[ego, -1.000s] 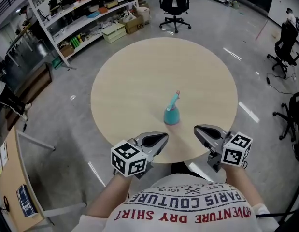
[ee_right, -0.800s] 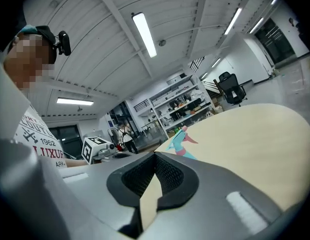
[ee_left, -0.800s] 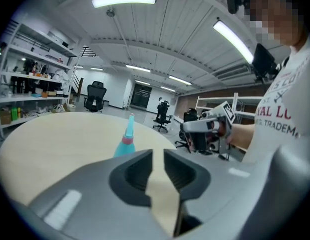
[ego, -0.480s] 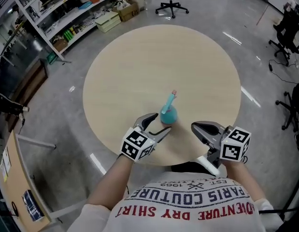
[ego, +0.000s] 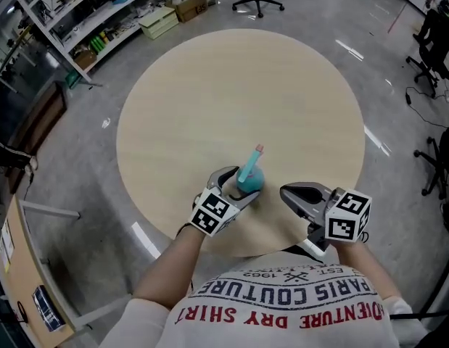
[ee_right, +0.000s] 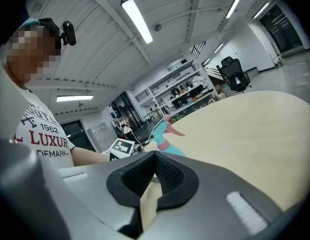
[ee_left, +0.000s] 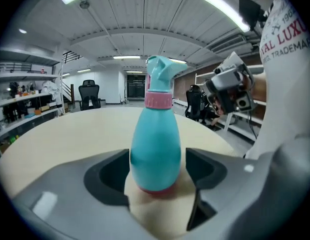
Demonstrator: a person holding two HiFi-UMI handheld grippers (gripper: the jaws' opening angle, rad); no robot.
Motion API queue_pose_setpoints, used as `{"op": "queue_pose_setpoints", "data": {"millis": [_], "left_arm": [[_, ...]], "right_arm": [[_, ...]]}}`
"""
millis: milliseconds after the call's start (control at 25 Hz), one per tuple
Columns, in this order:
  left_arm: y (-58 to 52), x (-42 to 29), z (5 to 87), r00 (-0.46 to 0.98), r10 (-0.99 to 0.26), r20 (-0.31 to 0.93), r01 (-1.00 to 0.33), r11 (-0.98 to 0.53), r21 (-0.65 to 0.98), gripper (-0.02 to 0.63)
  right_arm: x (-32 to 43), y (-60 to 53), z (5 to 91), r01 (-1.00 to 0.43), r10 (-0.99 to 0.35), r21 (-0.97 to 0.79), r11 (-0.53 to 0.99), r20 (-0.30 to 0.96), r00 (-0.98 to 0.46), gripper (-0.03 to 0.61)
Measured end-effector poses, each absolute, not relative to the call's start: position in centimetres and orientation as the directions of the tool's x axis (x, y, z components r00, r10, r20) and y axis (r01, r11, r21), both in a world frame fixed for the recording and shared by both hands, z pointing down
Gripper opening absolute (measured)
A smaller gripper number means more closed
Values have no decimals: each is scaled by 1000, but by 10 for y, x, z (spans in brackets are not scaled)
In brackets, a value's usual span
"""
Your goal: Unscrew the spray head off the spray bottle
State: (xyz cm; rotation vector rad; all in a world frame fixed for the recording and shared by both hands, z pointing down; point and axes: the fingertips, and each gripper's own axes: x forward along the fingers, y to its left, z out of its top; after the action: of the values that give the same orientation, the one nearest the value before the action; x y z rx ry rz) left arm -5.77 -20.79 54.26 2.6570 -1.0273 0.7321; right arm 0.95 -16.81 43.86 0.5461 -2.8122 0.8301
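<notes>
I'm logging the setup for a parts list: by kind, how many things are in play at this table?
Spray bottle: 1
Claws: 2 (left claw, jaws just been opening, the bottle between them; right claw, shut, empty)
Round table: 1
Total: 4

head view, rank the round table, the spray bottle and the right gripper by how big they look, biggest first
1. round table, by far the largest
2. right gripper, though it is nearer the camera, which makes it look bigger
3. spray bottle, the smallest
</notes>
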Motion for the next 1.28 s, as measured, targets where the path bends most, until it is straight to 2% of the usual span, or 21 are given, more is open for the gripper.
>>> {"op": "queue_pose_setpoints", "data": {"millis": [80,280,400,480,680,960,1280], "left_arm": [[-210,-58,544,630,-587,508,-677,-736,-12,316],[-215,-55,540,636,-593,494,-675,-738,-17,311],[-214,-57,539,630,-595,499,-681,-732,-13,310],[-212,-58,540,622,-598,506,-688,-725,-10,310],[-214,-52,541,598,-609,521,-710,-704,-8,310],[-217,-54,541,557,-642,527,-752,-659,-9,310],[-214,-55,541,604,-607,517,-703,-711,-14,310]], "right_arm": [[7,-171,443,-378,-289,-492,784,249,-924,0],[2,-183,447,-377,-287,-456,806,256,-923,0],[-8,-187,449,-393,-301,-363,845,284,-910,6],[-18,-189,450,-403,-317,-276,873,309,-897,115],[-40,-202,457,-415,-362,-68,907,378,-852,167],[-64,-215,464,-430,-430,88,898,383,-818,158],[-64,-210,463,-330,-321,46,943,385,-865,132]]}}
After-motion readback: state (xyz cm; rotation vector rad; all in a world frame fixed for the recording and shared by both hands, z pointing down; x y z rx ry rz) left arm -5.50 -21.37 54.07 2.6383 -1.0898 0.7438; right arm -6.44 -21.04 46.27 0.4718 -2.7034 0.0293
